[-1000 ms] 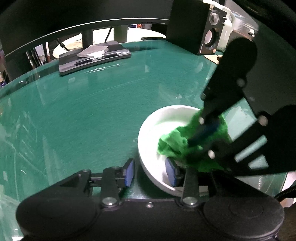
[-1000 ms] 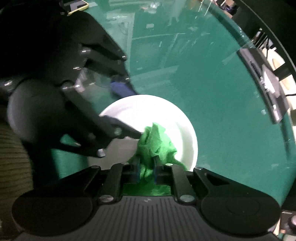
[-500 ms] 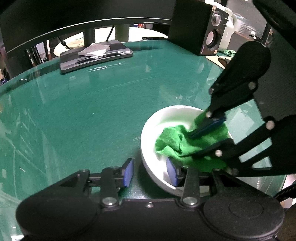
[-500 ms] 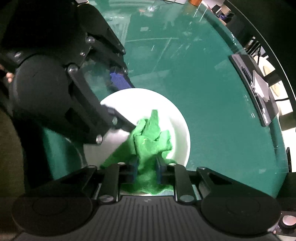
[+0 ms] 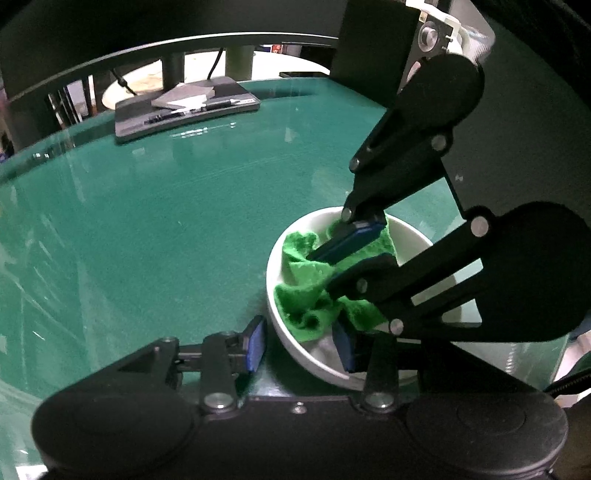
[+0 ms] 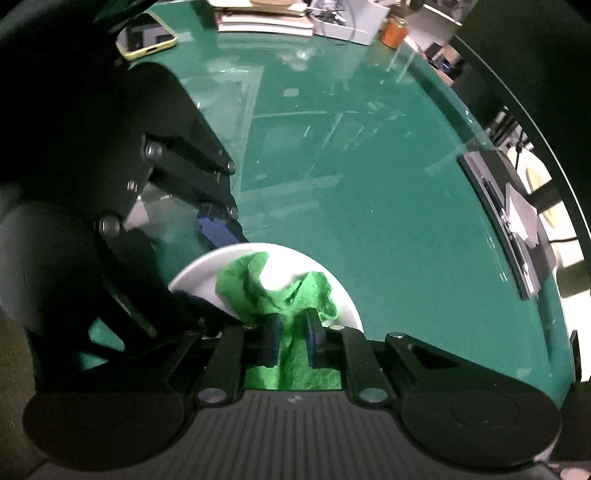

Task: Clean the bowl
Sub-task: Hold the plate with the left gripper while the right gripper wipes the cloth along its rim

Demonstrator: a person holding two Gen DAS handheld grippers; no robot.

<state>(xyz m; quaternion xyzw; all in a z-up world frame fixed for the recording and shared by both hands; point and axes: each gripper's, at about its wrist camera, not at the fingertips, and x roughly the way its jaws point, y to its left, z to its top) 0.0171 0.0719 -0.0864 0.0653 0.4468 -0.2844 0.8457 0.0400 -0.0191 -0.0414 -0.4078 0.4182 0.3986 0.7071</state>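
A white bowl (image 5: pixel 275 258) stands on the green glass table. My left gripper (image 5: pixel 299 347) is shut on its near rim, one blue pad outside the wall and one inside. A crumpled green cloth (image 5: pixel 303 295) lies inside the bowl and covers most of its floor. My right gripper (image 6: pixel 293 341) points steeply down into the bowl (image 6: pixel 195 282), and its jaws are closing with the cloth (image 6: pixel 266 288) pinched between the pads. In the left wrist view the right gripper (image 5: pixel 332 266) reaches in from the right and hides the bowl's right side.
A black tray (image 5: pixel 184 107) with papers and a pen sits at the table's far edge, beside a dark speaker (image 5: pixel 373 48). A phone in a yellow case (image 6: pixel 146 38), stacked books (image 6: pixel 258 22) and an orange object (image 6: pixel 395 33) lie at another edge.
My right gripper has swept the cloth across the bowl toward its left and far wall and tightened on it. The left gripper and the bowl have stayed put.
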